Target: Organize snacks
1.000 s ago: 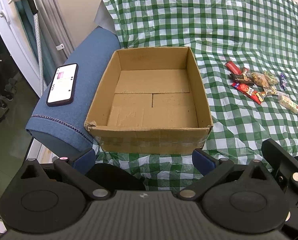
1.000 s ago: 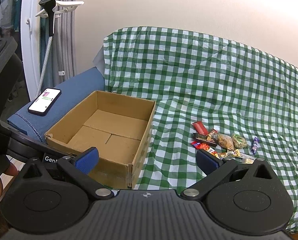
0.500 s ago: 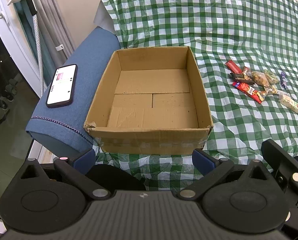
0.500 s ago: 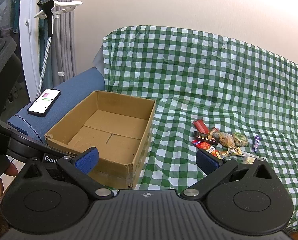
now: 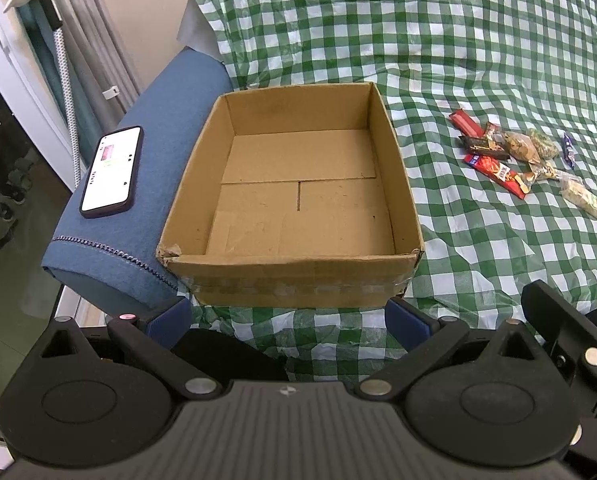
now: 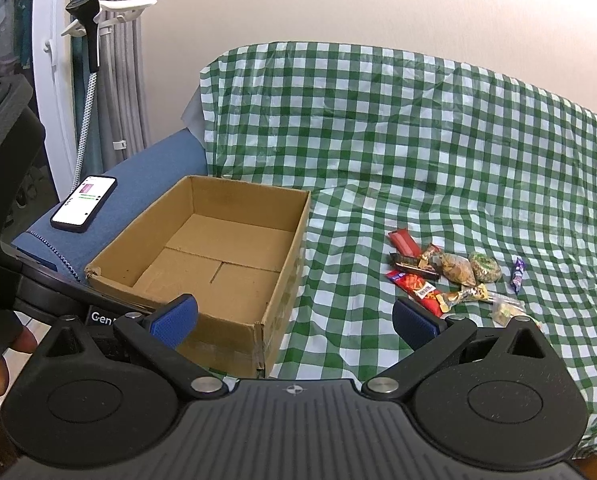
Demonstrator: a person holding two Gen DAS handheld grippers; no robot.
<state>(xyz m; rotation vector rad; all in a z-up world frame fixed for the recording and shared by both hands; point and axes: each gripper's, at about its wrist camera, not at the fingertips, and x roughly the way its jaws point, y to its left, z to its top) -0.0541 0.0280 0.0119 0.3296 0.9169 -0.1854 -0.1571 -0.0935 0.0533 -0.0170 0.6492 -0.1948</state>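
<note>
Both the left tongs (image 5: 288,318) and right tongs (image 6: 294,314) gape apart, empty, before the cardboard box (image 5: 298,184), snacks (image 6: 450,272) lying beside it.

Snack wrappers' (image 6: 450,272) print too small; phone (image 5: 112,171) screen text illegible.

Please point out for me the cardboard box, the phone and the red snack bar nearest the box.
cardboard box (image 5: 294,276): left wrist view, front outer wall.
phone (image 5: 112,170): left wrist view, middle of its lit screen.
red snack bar (image 6: 404,241): right wrist view, middle of its wrapper.
</note>
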